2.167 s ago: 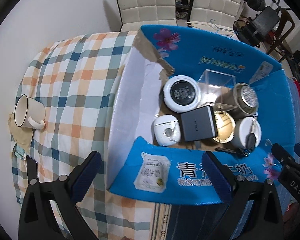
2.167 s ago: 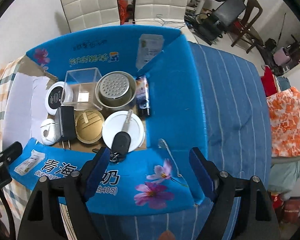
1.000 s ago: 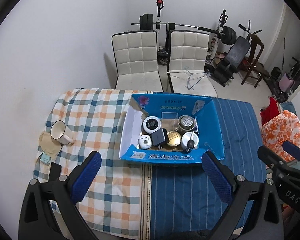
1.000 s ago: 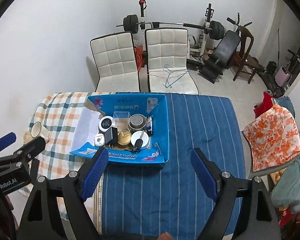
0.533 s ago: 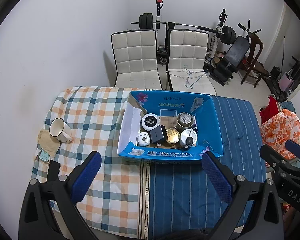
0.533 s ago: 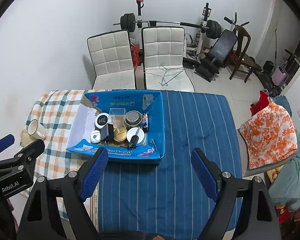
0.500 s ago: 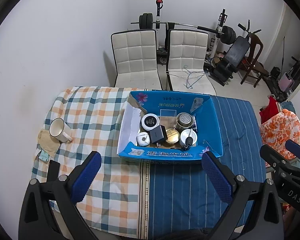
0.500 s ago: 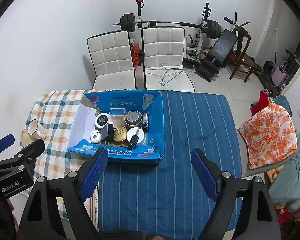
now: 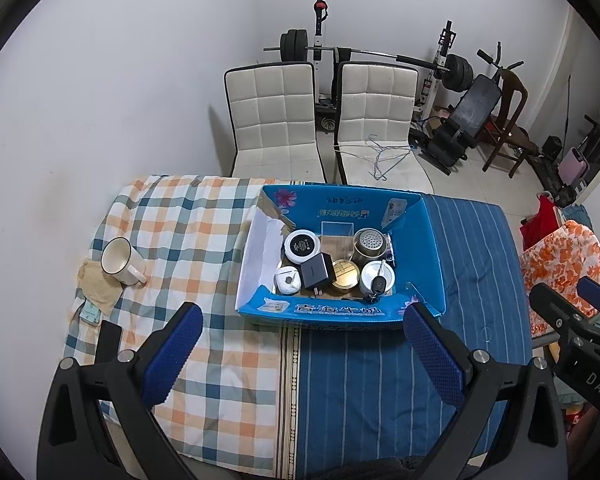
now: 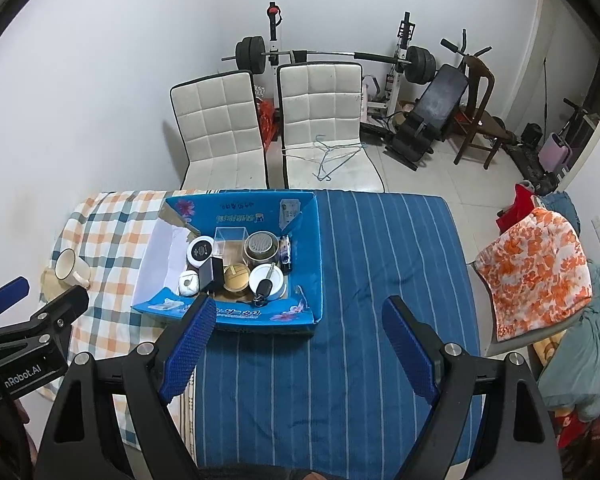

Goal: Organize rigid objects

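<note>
A blue cardboard box (image 9: 428, 248) stands on the table and holds several objects: a black-topped white jar (image 9: 302, 243), a black charger block (image 9: 317, 273), a white case (image 9: 287, 280), a gold tin (image 9: 344, 275), a metal cup (image 9: 370, 242), a white lid with a car key (image 9: 377, 282) and a clear plastic box (image 9: 337, 232). The box also shows in the right wrist view (image 10: 312, 240). My left gripper (image 9: 302, 354) is open and empty, high above the table's near side. My right gripper (image 10: 298, 340) is open and empty, also held high.
A white mug (image 9: 120, 262) sits on a beige cloth at the table's left edge, with a black phone (image 9: 108, 340) nearby. Checked cloth (image 9: 188, 240) covers the left, blue striped cloth (image 9: 472, 264) the right. Two white chairs (image 9: 276, 120) and gym gear stand behind. An orange floral cloth (image 10: 536, 268) lies at right.
Both grippers have pulled back and up from close over the box to a high wide view. Over the last half second they barely moved. Both stay open and empty.
</note>
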Tool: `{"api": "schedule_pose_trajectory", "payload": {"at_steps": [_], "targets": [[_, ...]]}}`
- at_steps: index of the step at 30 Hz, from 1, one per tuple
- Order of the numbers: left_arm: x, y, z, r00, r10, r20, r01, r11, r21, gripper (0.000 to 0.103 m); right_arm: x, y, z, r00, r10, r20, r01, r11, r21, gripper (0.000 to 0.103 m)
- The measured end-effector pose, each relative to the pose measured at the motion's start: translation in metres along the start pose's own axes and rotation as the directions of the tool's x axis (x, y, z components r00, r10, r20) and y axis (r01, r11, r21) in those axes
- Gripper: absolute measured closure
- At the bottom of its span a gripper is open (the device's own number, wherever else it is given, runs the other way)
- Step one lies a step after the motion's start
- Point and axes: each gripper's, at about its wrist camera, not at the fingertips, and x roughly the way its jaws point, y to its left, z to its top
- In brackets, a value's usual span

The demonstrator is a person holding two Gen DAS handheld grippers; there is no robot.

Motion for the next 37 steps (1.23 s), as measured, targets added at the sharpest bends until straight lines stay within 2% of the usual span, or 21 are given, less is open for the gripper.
{"api": "schedule_pose_trajectory", "payload": {"at_steps": [14, 37], "targets": [[-0.007, 0.000, -0.002, 1.000, 0.008, 0.010, -0.008, 1.000, -0.010, 0.000, -0.003, 0.000, -0.001, 0.999, 0.026, 0.019, -0.026, 0.999, 0.027, 0.016], [-0.014, 0.005, -0.002, 0.999, 0.031, 0.024, -0.031, 0.999, -0.010, 0.000, -0.007, 0.003, -0.006, 1.000, 0.019, 0.015, -0.019, 1.000, 0.019, 0.016]]}}
